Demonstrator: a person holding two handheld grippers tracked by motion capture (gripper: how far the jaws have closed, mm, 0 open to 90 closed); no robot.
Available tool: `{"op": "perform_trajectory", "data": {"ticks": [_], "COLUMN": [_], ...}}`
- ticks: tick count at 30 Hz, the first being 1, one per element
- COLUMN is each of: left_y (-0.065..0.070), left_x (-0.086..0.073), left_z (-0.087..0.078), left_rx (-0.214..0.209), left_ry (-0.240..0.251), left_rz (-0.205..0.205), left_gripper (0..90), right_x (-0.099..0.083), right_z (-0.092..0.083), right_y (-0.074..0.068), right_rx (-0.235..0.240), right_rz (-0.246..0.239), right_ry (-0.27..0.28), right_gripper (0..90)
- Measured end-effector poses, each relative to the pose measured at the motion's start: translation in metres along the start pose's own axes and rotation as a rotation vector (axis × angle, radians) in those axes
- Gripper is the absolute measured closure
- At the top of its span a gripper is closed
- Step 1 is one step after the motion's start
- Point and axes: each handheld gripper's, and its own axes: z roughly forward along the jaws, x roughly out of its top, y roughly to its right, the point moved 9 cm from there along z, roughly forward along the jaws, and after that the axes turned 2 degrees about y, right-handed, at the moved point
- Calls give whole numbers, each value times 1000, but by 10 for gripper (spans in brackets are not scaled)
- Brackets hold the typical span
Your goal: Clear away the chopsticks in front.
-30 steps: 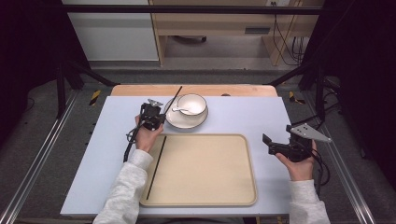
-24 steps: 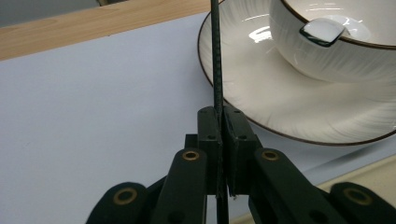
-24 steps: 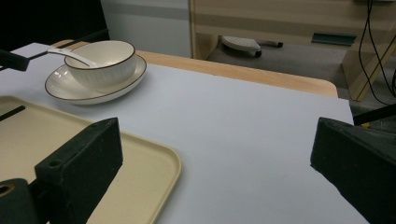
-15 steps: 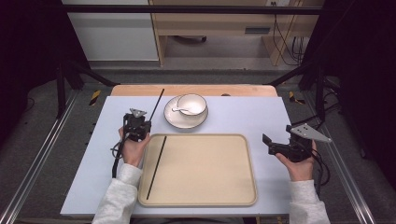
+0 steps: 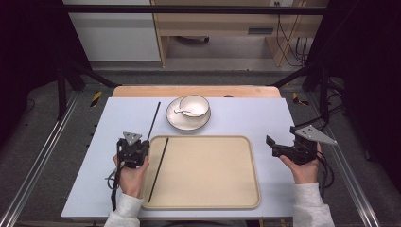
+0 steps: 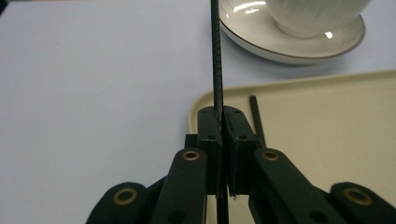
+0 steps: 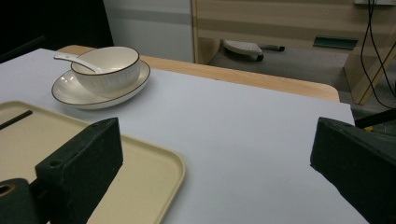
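Note:
My left gripper (image 5: 135,147) is shut on a thin black chopstick (image 5: 153,120) that points away toward the far edge of the table, just left of the beige tray (image 5: 236,189). In the left gripper view the jaws are pressed together around the chopstick (image 6: 215,56), which runs past my left gripper (image 6: 222,114) toward the plate (image 6: 289,46). A second black chopstick (image 5: 158,170) lies along the tray's left side. A white bowl (image 5: 194,105) with a white spoon (image 5: 181,112) sits on a white plate (image 5: 177,120) beyond the tray. My right gripper (image 5: 273,147) is open at the tray's right, jaws wide apart around nothing.
The pale blue mat (image 5: 236,118) covers the table, with a strip of wood (image 5: 198,91) showing at its far edge. Metal frame rails (image 5: 42,161) run along both sides. Seen from the right gripper, the bowl (image 7: 106,70) stands far left and the tray corner (image 7: 154,172) lies just below.
My left gripper has carried the chopstick back from beside the plate toward the person and a little left, to the tray's left edge. The right gripper has stayed still.

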Motion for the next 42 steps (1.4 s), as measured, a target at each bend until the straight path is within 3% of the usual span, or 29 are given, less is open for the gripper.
{"op": "perform_trajectory", "data": {"ticks": [3,9,18,35,42], "left_y": [15,36,67,73,73], "left_x": [-21,-39,-73,-81,-80], "left_z": [-10,-25,-22,-27,-27], "left_rx": [-30,-60,-95,-83,-93], "left_ry": [-8,-4,-73,-127,-138], "left_rz": [-18,-6,20,73,71], "left_gripper": [864,864,864,861,857], "right_x": [0,1,0,0,0], "right_z": [0,0,1,1,1], "right_y": [-1,-2,-5,-5,-5], "right_rx": [3,6,8,8,10], "right_rz": [1,3,-6,-8,-7], "right_ry": [0,4,-2,-5,-6], "right_gripper": [27,27,27,27,27]}}
